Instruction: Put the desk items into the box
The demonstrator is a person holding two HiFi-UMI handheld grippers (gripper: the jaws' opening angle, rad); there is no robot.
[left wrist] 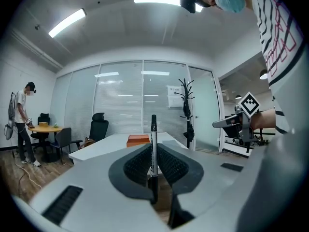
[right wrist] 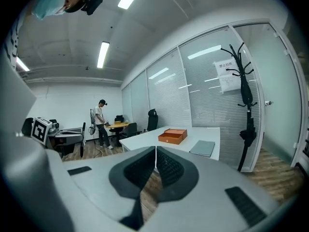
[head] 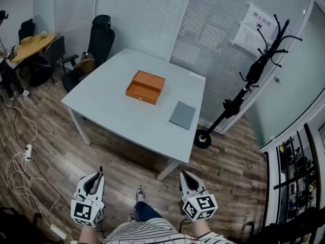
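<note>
An open orange box (head: 145, 87) and a flat grey notebook (head: 183, 115) lie on the white table (head: 111, 111), well ahead of me. My left gripper (head: 96, 176) is held low over the floor and is shut on a black and white pen (left wrist: 153, 144), which stands upright between its pads. In the left gripper view the orange box (left wrist: 138, 140) shows behind the pen. My right gripper (head: 184, 176) is level with the left one, shut, with nothing between its jaws. The right gripper view shows the box (right wrist: 173, 136) and the notebook (right wrist: 203, 148) beyond the right gripper (right wrist: 155, 153).
A black coat stand (head: 254, 75) stands right of the table by the glass wall. A black office chair (head: 99, 39) is at the table's far left corner. Cables and a power strip (head: 20, 161) lie on the wooden floor at left. A person (right wrist: 101, 122) stands by a round table (head: 30, 44).
</note>
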